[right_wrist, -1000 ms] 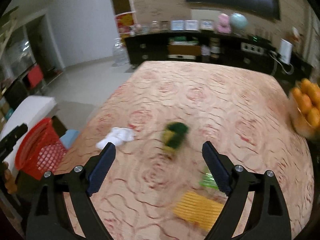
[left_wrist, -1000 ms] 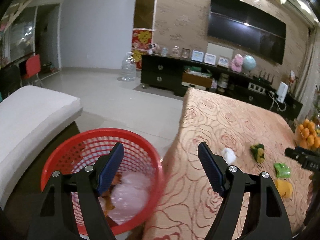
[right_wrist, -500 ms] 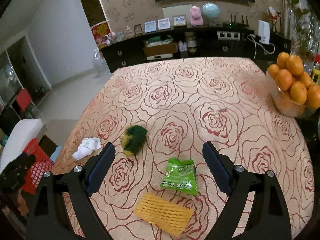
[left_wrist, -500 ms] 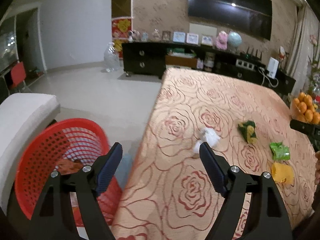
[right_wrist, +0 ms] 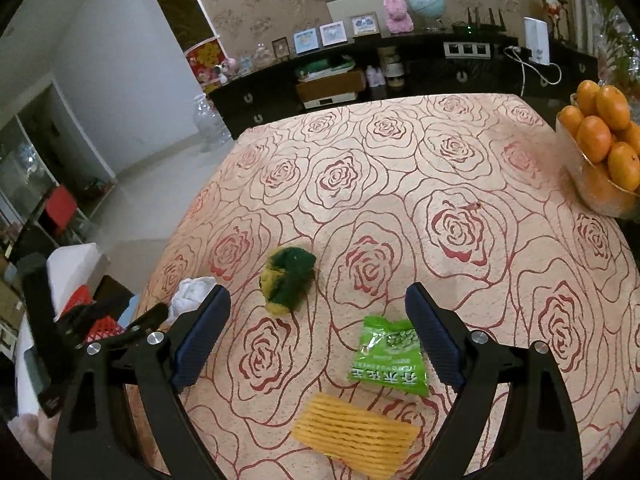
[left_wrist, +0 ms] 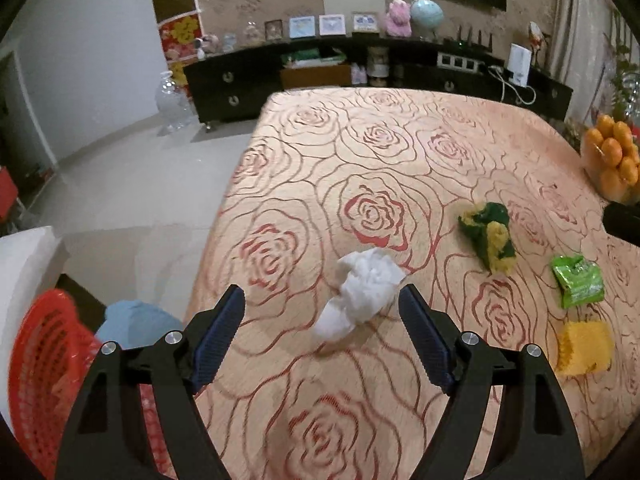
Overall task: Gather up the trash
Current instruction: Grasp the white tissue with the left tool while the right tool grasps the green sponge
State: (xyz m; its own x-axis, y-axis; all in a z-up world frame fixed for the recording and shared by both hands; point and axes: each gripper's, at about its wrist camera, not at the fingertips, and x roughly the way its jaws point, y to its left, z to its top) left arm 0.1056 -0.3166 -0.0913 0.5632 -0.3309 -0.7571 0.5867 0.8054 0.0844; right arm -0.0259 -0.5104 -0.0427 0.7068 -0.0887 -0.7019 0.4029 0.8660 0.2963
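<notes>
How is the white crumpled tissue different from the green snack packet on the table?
The white tissue is plain and scrunched into a soft lump; the green packet is shiny with printed writing. The tissue bunches up off the rose tablecloth; the packet lies much flatter. The tissue sits near the table's edge, in front of the open left hand-held gripper; the packet lies between the open right hand-held gripper's fingers. Both rest untouched on the cloth.

Both grippers tilt downward over the table. The left gripper (left_wrist: 322,314) holds its blue-padded fingers (left_wrist: 218,330) wide apart, gripping nothing. To its right, the right gripper (right_wrist: 318,326) likewise stands spread wide, its fingers (right_wrist: 434,338) closed on nothing.
</notes>
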